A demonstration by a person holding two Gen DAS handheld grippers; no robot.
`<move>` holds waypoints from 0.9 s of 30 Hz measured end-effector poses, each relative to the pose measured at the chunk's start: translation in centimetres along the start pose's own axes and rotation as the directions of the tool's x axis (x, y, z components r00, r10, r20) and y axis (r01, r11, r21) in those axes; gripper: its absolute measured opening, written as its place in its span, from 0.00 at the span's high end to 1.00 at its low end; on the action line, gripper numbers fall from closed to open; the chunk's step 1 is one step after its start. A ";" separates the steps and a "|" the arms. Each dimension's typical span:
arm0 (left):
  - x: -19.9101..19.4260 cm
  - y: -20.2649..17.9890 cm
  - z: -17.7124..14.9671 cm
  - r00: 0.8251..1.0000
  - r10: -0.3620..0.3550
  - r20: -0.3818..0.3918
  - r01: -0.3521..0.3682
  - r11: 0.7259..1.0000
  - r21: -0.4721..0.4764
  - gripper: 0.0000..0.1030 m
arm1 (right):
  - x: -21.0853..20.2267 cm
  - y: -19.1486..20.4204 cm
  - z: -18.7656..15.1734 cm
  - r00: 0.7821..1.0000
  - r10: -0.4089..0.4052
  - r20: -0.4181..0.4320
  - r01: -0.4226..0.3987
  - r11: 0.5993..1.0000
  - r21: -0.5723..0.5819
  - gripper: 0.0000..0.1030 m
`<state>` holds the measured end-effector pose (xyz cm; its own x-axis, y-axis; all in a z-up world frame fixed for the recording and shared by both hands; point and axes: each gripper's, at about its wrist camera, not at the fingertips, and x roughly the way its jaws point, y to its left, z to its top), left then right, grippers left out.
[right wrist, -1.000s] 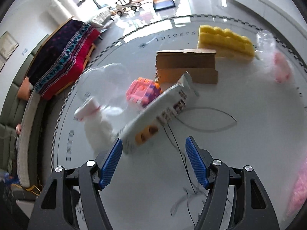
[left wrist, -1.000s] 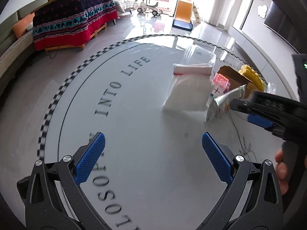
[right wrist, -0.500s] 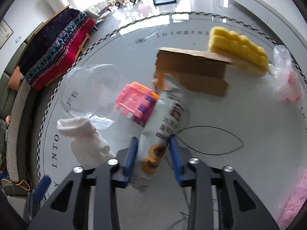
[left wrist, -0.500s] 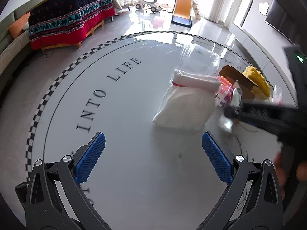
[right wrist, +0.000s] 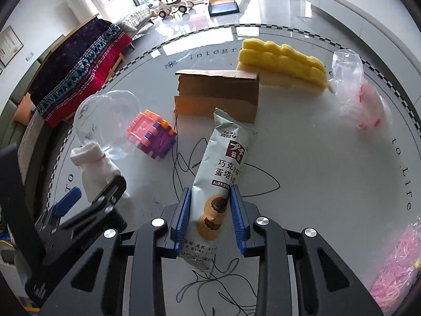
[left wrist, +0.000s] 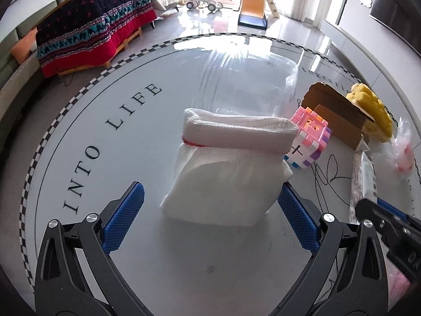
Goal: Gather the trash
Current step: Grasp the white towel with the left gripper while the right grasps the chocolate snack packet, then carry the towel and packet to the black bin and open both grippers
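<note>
The right gripper (right wrist: 209, 212) was clenched on the snack wrapper (right wrist: 223, 173), lifted at the table's (right wrist: 329, 184) six o'clock, while the left gripper (left wrist: 210, 218) stood wide open before the white cloth bag (left wrist: 231, 168), so the cardboard (right wrist: 218, 94) and plastic bag (right wrist: 360, 97) at twelve to two o'clock seemed still uncollected.

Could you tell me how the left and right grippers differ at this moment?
The left gripper is open and empty, its fingers either side of the white cloth bag; the right gripper is shut on the cookie wrapper. Both have blue ribbed pads and hang over the round table.
</note>
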<state>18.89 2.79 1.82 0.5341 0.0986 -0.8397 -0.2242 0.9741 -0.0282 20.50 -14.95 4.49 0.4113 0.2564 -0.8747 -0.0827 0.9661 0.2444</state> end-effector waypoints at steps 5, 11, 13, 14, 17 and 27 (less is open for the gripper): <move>0.1 0.4 -0.6 0.999 -0.036 0.019 0.036 0.999 -0.016 0.51 | -0.3 -0.2 -0.4 1.000 -0.001 0.006 0.001 1.000 -0.001 0.69; -1.4 1.2 -1.5 0.998 -0.054 0.014 0.054 0.998 -0.020 0.71 | -1.3 -0.2 -1.2 1.000 -0.006 0.016 0.006 1.000 -0.003 0.69; -2.5 1.2 -2.3 0.998 -0.059 0.018 0.059 0.998 -0.004 0.71 | -2.0 -0.1 -1.6 1.000 -0.005 0.020 0.005 1.000 -0.006 0.69; -3.0 1.3 -2.5 0.998 -0.060 0.023 0.060 0.998 0.002 0.71 | -2.4 0.1 -2.0 1.000 -0.002 0.021 0.002 1.000 -0.008 0.69; -5.0 1.8 -3.6 0.997 -0.068 0.039 0.068 0.998 0.001 0.71 | -3.7 0.8 -2.9 1.000 0.002 0.028 -0.001 1.000 -0.016 0.69; -10.6 4.4 -8.2 0.995 -0.072 0.065 0.072 0.997 0.014 0.71 | -7.7 2.6 -7.1 0.999 0.026 0.045 -0.024 0.999 -0.034 0.69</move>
<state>5.54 4.32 6.11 0.6009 0.0408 -0.7983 -0.1741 0.9814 -0.0809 10.65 -14.19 8.84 0.4499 0.2796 -0.8482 -0.1235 0.9601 0.2510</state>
